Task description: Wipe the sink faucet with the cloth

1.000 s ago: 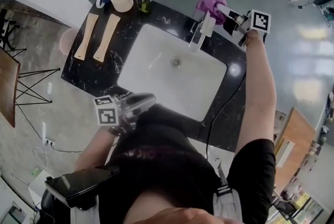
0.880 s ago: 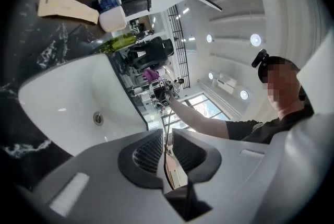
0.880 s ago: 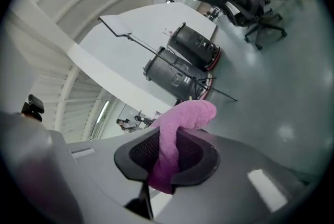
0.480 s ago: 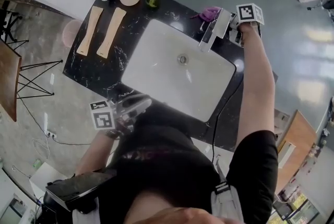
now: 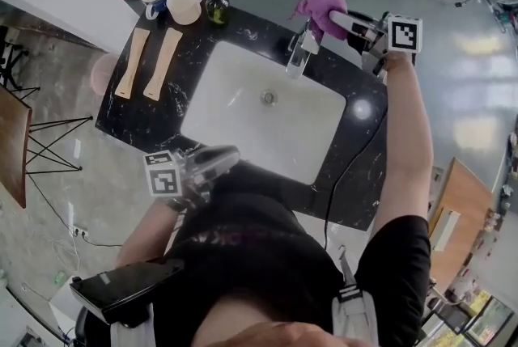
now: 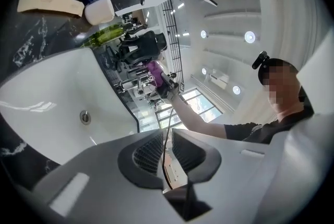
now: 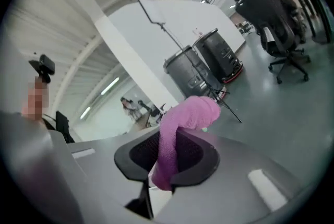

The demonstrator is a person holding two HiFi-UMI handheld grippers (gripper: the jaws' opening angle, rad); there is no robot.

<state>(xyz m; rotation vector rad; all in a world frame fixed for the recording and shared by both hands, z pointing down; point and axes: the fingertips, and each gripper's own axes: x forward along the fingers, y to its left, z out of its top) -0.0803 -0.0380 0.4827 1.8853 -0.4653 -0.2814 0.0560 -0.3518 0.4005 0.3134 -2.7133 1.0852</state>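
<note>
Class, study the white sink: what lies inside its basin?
Only the drain shows inside the sink; the faucet overhangs its far edge. The left gripper and the person's shirt cover its near edge partly.

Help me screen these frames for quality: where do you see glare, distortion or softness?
Head view: a bright glare spot on the black counter beside the sink. Left gripper view: strong fisheye bending, dark corners, ceiling lights flaring. Right gripper view: same fisheye; the pink cloth in the right tongs is sharp, the background soft.
</note>
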